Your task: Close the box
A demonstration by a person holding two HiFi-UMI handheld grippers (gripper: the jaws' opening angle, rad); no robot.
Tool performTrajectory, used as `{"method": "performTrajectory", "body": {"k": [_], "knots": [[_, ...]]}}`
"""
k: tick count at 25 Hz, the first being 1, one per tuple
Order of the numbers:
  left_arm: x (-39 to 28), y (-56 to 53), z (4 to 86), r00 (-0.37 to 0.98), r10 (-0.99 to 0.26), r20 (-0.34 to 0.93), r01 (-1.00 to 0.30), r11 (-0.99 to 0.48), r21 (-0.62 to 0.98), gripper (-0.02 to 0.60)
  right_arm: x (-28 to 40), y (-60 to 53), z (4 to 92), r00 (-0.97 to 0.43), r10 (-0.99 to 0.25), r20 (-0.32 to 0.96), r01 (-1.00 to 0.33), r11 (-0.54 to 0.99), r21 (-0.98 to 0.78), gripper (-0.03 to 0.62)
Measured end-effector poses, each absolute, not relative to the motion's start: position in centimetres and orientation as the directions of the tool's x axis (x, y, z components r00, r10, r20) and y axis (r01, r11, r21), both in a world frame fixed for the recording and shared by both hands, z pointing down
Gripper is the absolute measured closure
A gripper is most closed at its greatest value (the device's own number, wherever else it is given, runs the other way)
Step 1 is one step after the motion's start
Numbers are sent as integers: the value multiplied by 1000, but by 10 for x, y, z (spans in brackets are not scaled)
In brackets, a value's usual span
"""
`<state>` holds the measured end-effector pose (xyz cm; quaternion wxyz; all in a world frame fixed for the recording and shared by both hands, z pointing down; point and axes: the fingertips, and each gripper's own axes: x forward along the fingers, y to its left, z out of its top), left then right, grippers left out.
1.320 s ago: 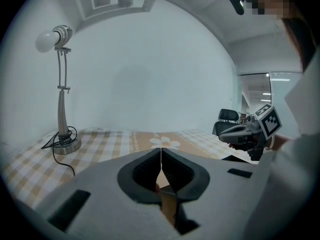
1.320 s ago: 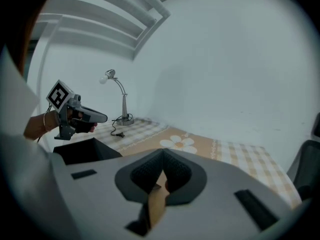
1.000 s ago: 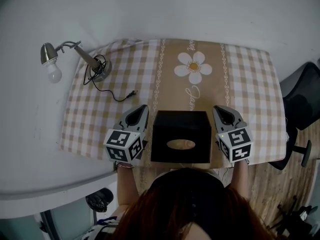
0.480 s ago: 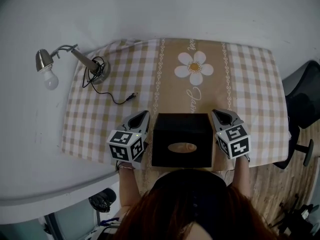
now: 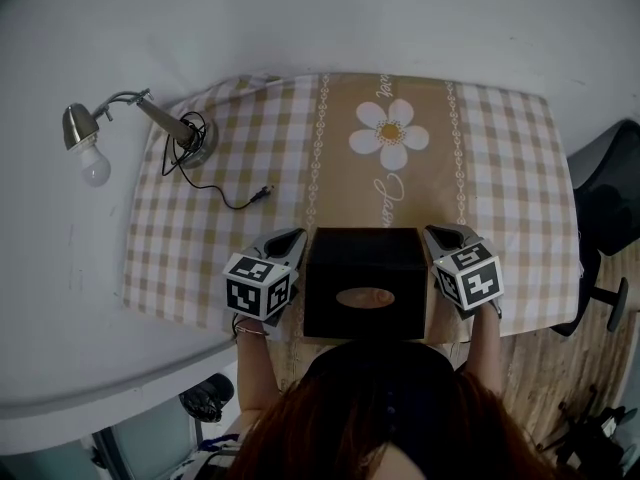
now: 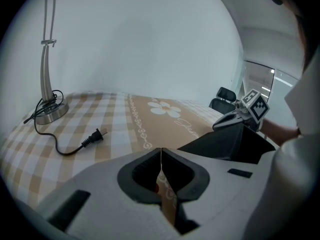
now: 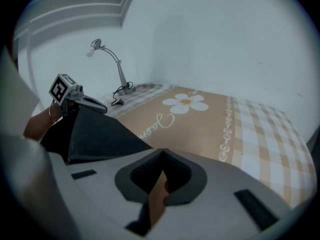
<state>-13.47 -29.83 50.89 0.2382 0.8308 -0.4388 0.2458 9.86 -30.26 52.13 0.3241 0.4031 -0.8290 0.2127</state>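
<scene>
Black rectangular box [image 5: 364, 283] with an oval mark on top looks closed, lid flat; left gripper [image 5: 293, 238] and right gripper [image 5: 434, 233] flank it, jaws together, holding nothing; little seems left.

A white table [image 5: 300, 18] carried a tan-and-white checked cloth [image 5: 490, 178], spread flat with a broad tan band down its middle. A white daisy [image 5: 389, 134] was printed on that band toward 12 o'clock. At the cloth's 10 o'clock corner a desk lamp [image 5: 186, 135] stood on its round base, its bulb reaching out over the bare table. Its black cord [image 5: 222, 197] coiled at the base and trailed toward the centre, ending in a loose plug [image 5: 262, 192]. A black box [image 5: 363, 283] sat at 6 o'clock, on the cloth's near edge.
</scene>
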Motion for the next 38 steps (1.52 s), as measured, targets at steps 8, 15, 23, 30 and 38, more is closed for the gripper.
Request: {"method": "performTrajectory", "body": {"k": [8, 15, 23, 30, 38], "knots": [[-130, -291, 525, 509, -539, 671, -819, -542, 186, 554, 93, -297, 531, -468, -462, 753, -789, 602, -121, 577], [-125, -288, 532, 517, -510, 688, -806, -560, 191, 554, 93, -295, 537, -483, -429, 763, -771, 621, -139, 577], [-119, -289, 536, 529, -492, 692, -794, -575, 197, 554, 91, -293, 540, -514, -401, 758, -747, 644, -166, 577], [-120, -290, 535, 538, -504, 676, -796, -568, 210, 554, 88, -293, 539, -527, -405, 747, -747, 641, -179, 577], [-117, -299, 527, 552, -526, 648, -794, -570, 213, 554, 86, -299, 529, -536, -442, 719, -752, 637, -169, 577]]}}
